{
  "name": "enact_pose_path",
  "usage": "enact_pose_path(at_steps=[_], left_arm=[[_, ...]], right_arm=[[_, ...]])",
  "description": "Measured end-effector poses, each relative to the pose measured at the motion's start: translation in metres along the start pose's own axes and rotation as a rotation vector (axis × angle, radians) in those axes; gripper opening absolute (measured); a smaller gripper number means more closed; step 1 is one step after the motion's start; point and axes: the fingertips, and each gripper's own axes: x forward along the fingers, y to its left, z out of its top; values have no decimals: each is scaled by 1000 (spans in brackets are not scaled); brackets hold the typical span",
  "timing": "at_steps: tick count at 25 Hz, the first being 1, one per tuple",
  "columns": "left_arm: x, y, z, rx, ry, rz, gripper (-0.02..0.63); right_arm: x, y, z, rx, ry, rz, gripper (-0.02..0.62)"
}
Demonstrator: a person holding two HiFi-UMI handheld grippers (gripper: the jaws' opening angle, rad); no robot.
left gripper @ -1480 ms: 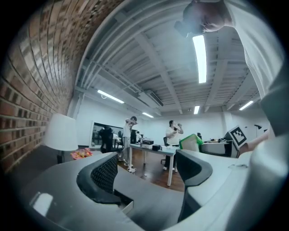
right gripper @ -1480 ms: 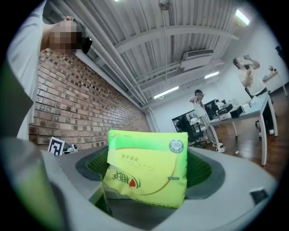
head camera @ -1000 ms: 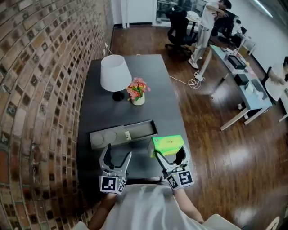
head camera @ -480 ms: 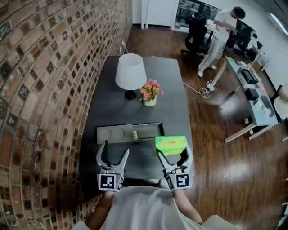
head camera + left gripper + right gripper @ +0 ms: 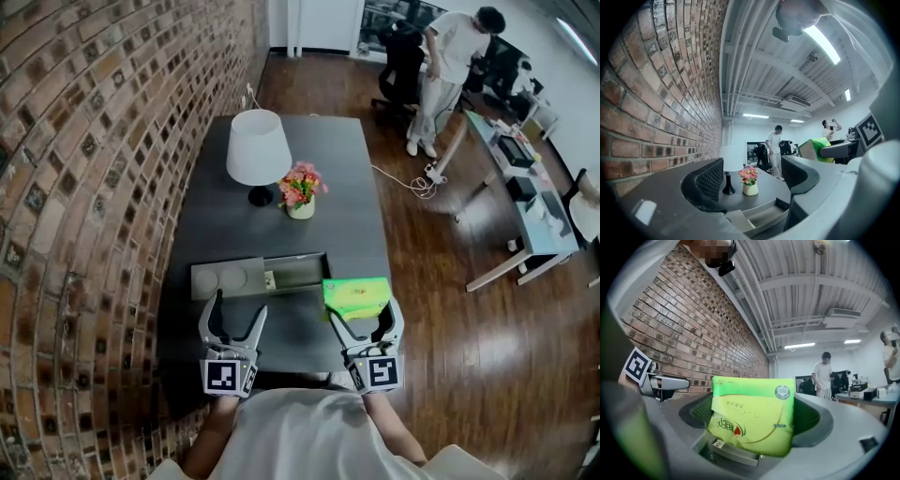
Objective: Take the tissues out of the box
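- Right gripper [image 5: 364, 321]: jaws closed on the green tissue pack [image 5: 752, 414], gripping its two sides, printed face toward the gripper's camera. Judged a carrying hold.
- Tissue pack: over the near right part of the table, just beside the right end of the grey box [image 5: 258, 275] and apparently clear of it. Whether it touches the tabletop is unclear.
- Left gripper [image 5: 238, 314]: jaws spread wide with nothing between them, at the front edge, probably in reserve.
- Surface: dark table [image 5: 328, 216] against a brick wall [image 5: 103, 159]. A white lamp [image 5: 258, 148] and a flower pot [image 5: 298, 189] stand well beyond the box.
- Room: wooden floor [image 5: 441, 309], with desks and a standing person [image 5: 450, 56] beyond.
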Motion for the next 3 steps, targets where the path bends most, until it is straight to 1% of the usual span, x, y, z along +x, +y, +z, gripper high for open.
enact_pose_path(at_steps=[3], left_arm=[[5, -12, -2, -6, 5, -3, 370]], right_arm=[[-4, -10, -4, 7, 16, 4, 511]])
